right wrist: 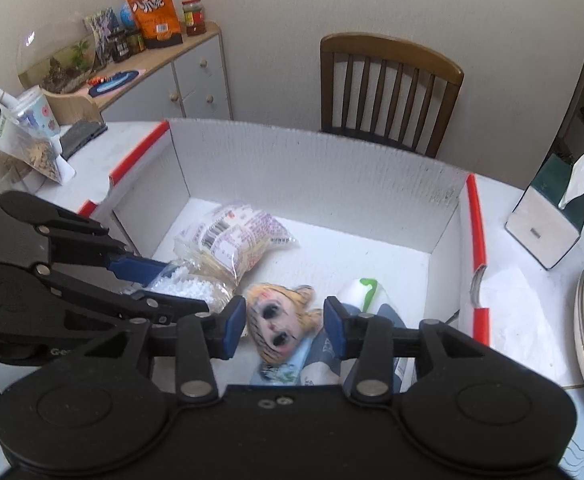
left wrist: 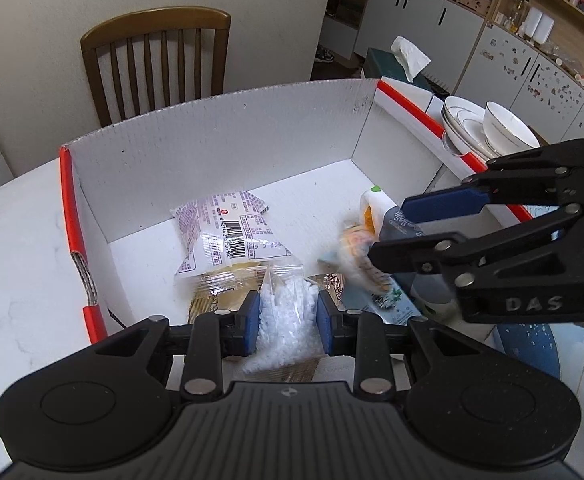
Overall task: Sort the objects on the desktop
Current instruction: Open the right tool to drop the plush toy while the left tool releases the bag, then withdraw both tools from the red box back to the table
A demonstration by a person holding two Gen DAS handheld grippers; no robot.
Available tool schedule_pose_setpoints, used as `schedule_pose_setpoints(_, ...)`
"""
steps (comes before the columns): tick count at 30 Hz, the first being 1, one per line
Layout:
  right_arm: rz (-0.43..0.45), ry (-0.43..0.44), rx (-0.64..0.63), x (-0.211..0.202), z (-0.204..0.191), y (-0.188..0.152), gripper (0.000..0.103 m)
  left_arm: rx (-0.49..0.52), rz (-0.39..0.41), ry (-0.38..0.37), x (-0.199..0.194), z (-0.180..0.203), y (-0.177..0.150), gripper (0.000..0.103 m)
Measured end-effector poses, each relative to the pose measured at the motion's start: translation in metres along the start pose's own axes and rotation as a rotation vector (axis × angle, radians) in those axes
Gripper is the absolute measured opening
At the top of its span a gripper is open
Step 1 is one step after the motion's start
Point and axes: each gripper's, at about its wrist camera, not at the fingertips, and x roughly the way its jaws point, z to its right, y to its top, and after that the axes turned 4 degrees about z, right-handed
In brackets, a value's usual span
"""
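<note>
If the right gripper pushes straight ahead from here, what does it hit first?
Most likely the blurred doll-face item, which sits between the right gripper's open pads, seemingly unpinched. Beyond it lies the white box floor. Depth is hard to judge through the fisheye.

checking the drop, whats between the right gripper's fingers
The blurred blonde doll face sits between the right gripper's open fingers, seen in the right wrist view.

white pellet bag, doll-face packet, both in box
</note>
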Motion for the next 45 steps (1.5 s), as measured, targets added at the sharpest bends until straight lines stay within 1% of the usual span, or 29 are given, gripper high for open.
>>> schedule_pose_setpoints(2, 0.018, 0.004, 0.003, -0.008, 0.001, 0.001, 0.049, -0.001, 0.008, 0.004, -0.003, 0.000, -0.001, 0.028)
schedule_pose_setpoints(4, 0.041, 0.002, 0.007, -0.016, 0.002, 0.001, 0.059, -0.006, 0.013, 0.004, -0.006, 0.000, -0.002, 0.028)
schedule_pose_setpoints(6, 0.058, 0.001, 0.013, -0.025, 0.003, 0.001, 0.064, -0.010, 0.018, 0.010, -0.010, 0.001, -0.003, 0.028)
schedule_pose_setpoints(8, 0.071, 0.000, 0.013, -0.033, 0.004, 0.001, 0.065, -0.013, 0.024, 0.014, -0.014, 0.002, -0.004, 0.029)
schedule_pose_setpoints(10, 0.078, 0.004, 0.014, -0.040, 0.003, 0.000, 0.069, -0.015, 0.032, 0.021, -0.019, 0.003, -0.004, 0.030)
schedule_pose_setpoints(18, 0.112, 0.009, 0.012, -0.072, -0.002, -0.005, 0.076, -0.025, 0.077, 0.042, -0.049, 0.012, -0.006, 0.030)
schedule_pose_setpoints(29, 0.166, 0.031, 0.012, -0.118, -0.008, -0.019, 0.080, -0.005, 0.135, 0.038, -0.091, 0.041, -0.014, 0.031)
schedule_pose_setpoints(30, 0.170, 0.033, 0.013, -0.122, -0.009, -0.021, 0.080, -0.002, 0.140, 0.039, -0.095, 0.044, -0.015, 0.035)
schedule_pose_setpoints(31, 0.174, 0.033, 0.014, -0.126, -0.009, -0.022, 0.080, 0.002, 0.146, 0.037, -0.098, 0.047, -0.016, 0.042)
schedule_pose_setpoints(32, 0.179, 0.035, 0.015, -0.129, -0.009, -0.023, 0.080, 0.005, 0.156, 0.036, -0.102, 0.051, -0.017, 0.061)
schedule_pose_setpoints(33, 0.183, 0.038, 0.017, -0.133, -0.010, -0.025, 0.080, 0.007, 0.172, 0.036, -0.107, 0.054, -0.019, 0.072)
schedule_pose_setpoints(38, 0.196, 0.057, 0.022, -0.146, -0.013, -0.032, 0.081, 0.009, 0.200, 0.034, -0.124, 0.069, -0.026, 0.073)
schedule_pose_setpoints(40, 0.205, 0.062, 0.021, -0.151, -0.015, -0.035, 0.083, 0.008, 0.209, 0.034, -0.130, 0.074, -0.030, 0.073)
schedule_pose_setpoints(45, 0.224, 0.061, 0.007, -0.163, -0.018, -0.045, 0.085, 0.014, 0.231, 0.031, -0.145, 0.086, -0.041, 0.073)
